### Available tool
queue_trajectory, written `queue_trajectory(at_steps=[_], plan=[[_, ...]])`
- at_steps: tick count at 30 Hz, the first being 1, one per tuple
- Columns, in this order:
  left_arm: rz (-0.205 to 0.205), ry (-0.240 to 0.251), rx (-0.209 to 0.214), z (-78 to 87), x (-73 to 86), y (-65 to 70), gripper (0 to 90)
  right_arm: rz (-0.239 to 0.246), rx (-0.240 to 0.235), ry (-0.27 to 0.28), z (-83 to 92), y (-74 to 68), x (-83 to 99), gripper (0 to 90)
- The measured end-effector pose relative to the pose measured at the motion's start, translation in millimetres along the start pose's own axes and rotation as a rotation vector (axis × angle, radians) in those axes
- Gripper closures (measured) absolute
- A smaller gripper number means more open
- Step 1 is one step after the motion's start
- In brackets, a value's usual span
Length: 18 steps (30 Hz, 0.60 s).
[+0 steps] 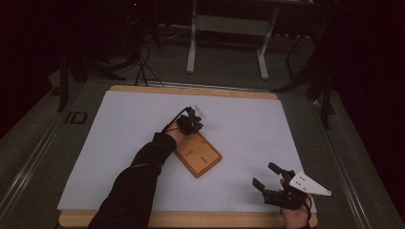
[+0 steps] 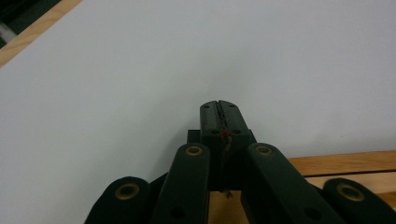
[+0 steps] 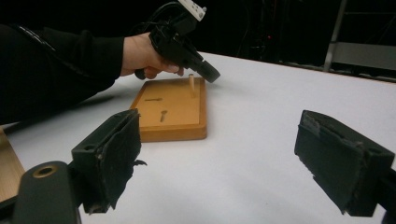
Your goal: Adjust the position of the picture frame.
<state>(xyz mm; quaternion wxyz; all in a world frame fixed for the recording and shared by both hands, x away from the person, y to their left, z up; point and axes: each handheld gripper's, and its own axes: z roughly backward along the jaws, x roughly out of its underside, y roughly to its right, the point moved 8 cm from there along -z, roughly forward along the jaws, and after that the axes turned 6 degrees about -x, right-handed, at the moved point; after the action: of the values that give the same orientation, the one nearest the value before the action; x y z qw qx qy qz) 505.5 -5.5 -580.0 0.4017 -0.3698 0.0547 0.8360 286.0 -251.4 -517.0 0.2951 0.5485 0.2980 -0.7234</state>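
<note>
A flat wooden board point(image 1: 200, 160) with shallow slots lies mid-table on the white sheet point(image 1: 129, 138). One short wooden peg point(image 3: 191, 84) stands upright near its far end. My left gripper point(image 1: 197, 125) hovers over that end, held in a hand with a dark sleeve. In the right gripper view the left gripper point(image 3: 211, 74) points down and right just past the peg. Its jaws are pressed together point(image 2: 219, 109) with nothing visible between them. My right gripper point(image 1: 266, 175) rests near the table's front right, open, with its pads point(image 3: 112, 154) wide apart and nothing between them.
The white sheet covers a wooden tabletop point(image 1: 191, 90); the board's edge point(image 2: 345, 163) shows under the left gripper. Beyond the table, in the dark, stand a metal frame point(image 1: 229, 33), cables and stands.
</note>
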Motion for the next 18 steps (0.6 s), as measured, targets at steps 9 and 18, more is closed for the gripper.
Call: queue_trajectory(at_steps=[9, 18], plan=[[0.015, -0.006, 0.022, 1.5, 5.5, -4.6, 90.0, 0.005, -0.004, -0.003, -0.7, -1.1, 0.1, 14.2], [0.027, -0.022, 0.037, 15.7, 23.5, -11.3, 90.0, 0.008, 0.000, -0.005, -1.5, -1.7, 0.4, 14.2]])
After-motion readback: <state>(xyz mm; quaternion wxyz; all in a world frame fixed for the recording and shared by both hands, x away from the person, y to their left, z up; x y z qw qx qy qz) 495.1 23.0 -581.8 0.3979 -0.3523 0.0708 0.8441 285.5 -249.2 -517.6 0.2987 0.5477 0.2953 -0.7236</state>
